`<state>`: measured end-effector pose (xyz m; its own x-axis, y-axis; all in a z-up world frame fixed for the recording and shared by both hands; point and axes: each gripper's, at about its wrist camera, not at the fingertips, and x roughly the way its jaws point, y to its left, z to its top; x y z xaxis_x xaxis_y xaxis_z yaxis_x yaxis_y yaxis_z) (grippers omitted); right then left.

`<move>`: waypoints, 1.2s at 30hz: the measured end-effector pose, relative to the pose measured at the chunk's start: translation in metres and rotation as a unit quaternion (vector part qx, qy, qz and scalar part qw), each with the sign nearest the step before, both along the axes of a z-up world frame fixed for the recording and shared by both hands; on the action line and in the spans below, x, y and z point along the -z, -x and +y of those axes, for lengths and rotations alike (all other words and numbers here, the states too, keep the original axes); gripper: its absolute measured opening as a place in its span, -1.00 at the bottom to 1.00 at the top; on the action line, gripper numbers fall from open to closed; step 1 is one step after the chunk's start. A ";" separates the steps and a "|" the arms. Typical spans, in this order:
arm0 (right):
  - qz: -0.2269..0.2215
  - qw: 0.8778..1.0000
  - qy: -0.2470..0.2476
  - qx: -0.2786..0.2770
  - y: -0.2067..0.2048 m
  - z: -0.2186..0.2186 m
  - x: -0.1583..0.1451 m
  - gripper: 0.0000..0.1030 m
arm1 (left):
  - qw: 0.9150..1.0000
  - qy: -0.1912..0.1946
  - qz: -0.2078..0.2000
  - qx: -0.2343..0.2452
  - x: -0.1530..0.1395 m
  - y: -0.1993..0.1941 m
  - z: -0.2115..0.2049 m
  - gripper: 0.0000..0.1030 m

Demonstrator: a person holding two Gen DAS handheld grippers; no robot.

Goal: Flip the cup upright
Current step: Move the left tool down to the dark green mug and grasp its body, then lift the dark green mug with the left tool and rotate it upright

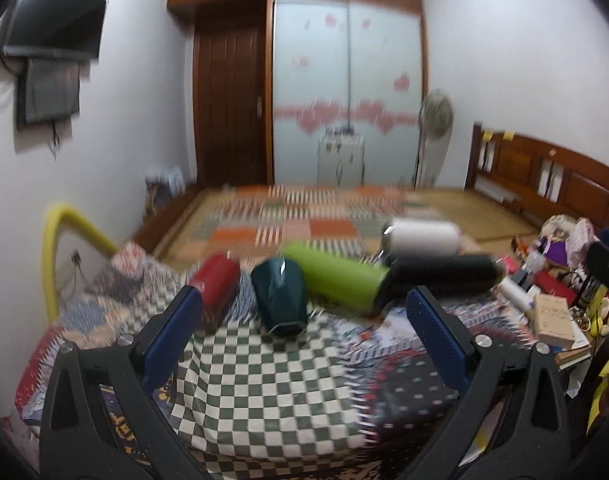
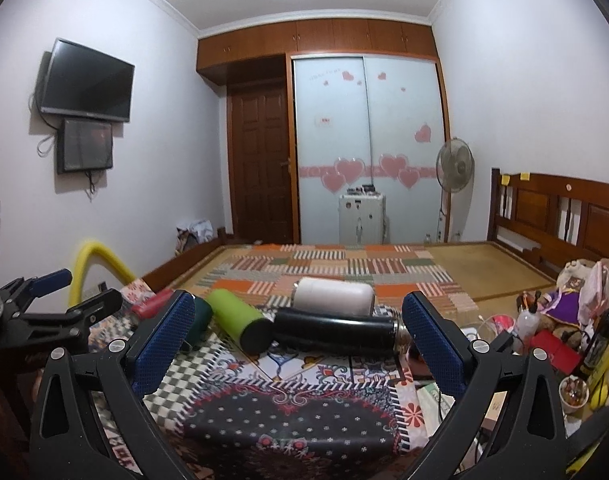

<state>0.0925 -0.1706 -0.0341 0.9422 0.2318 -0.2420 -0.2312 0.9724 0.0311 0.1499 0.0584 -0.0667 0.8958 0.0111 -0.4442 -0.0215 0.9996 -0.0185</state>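
Several cups and flasks lie on their sides on a patterned cloth. In the left wrist view, from left: a red cup (image 1: 219,282), a dark green cup (image 1: 279,298), a lime green cup (image 1: 336,280), a black flask (image 1: 444,276) and a white cup (image 1: 422,237) behind it. My left gripper (image 1: 304,312) is open and empty, just in front of the dark green cup. My right gripper (image 2: 298,314) is open and empty in front of the lime green cup (image 2: 238,322), black flask (image 2: 336,330) and white cup (image 2: 334,295). The left gripper (image 2: 66,294) shows at left there.
A cluttered side area at right holds a box (image 1: 552,320), a dark bottle (image 2: 602,332), a small bowl (image 2: 573,390) and toys. A yellow padded rail (image 1: 54,248) stands at left. A bed with a patchwork cover (image 2: 324,268) lies behind.
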 end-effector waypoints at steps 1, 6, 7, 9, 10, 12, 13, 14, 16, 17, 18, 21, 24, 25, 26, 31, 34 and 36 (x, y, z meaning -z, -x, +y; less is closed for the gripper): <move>0.004 1.000 0.001 0.001 -0.003 0.000 0.003 1.00 | 1.000 0.001 0.016 -0.005 0.006 -0.013 0.007 0.85; 0.032 0.999 0.005 0.007 -0.028 -0.001 0.017 1.00 | 0.996 0.007 0.091 -0.009 0.034 -0.076 0.031 0.76; 0.037 0.999 0.006 0.008 -0.033 -0.001 0.020 1.00 | 0.995 0.007 0.102 -0.009 0.039 -0.087 0.033 0.76; 0.047 0.999 0.006 0.009 -0.041 -0.001 0.026 1.00 | 0.992 0.005 0.125 -0.003 0.049 -0.109 0.034 0.76; 0.051 0.999 0.007 0.009 -0.044 0.000 0.028 1.00 | 0.990 0.006 0.141 0.004 0.056 -0.122 0.035 0.76; 0.059 0.998 0.007 0.010 -0.051 0.000 0.033 1.00 | 0.985 0.015 0.170 0.011 0.064 -0.139 0.038 0.76; 0.062 0.998 0.007 0.009 -0.054 0.000 0.034 1.00 | 0.983 0.021 0.183 0.011 0.068 -0.148 0.040 0.76; 0.066 0.998 0.008 0.009 -0.059 0.000 0.036 1.00 | 0.981 0.025 0.192 0.010 0.072 -0.154 0.040 0.76; 0.070 0.997 0.009 0.008 -0.065 0.003 0.039 1.00 | 0.978 0.031 0.208 0.008 0.079 -0.167 0.043 0.76; 0.072 0.997 0.009 0.007 -0.066 0.003 0.040 1.00 | 0.976 0.030 0.214 0.006 0.082 -0.172 0.043 0.76; 0.074 0.997 0.008 0.006 -0.069 0.002 0.042 1.00 | 0.975 0.027 0.220 0.007 0.086 -0.178 0.043 0.76; 0.080 0.997 0.007 0.004 -0.074 0.002 0.046 1.00 | 0.972 0.019 0.234 0.007 0.092 -0.188 0.041 0.76; 0.084 0.996 0.007 0.002 -0.078 0.002 0.049 1.00 | 0.969 0.015 0.245 0.010 0.099 -0.196 0.039 0.68; 0.085 0.996 0.006 0.001 -0.079 0.001 0.049 1.00 | 0.968 0.012 0.250 0.010 0.101 -0.199 0.039 0.63; 0.085 0.996 0.005 0.001 -0.080 0.000 0.050 1.00 | 0.967 0.008 0.254 0.009 0.104 -0.201 0.037 0.61; 0.086 0.996 -0.001 0.003 -0.083 -0.003 0.051 1.00 | 0.962 0.012 0.272 0.007 0.117 -0.212 0.034 0.36; 0.087 0.996 -0.003 0.004 -0.085 -0.005 0.052 1.00 | 0.962 0.001 0.273 0.008 0.120 -0.213 0.030 0.33; 0.087 0.996 -0.004 0.006 -0.085 -0.007 0.052 1.00 | 0.962 -0.004 0.274 0.008 0.120 -0.212 0.029 0.33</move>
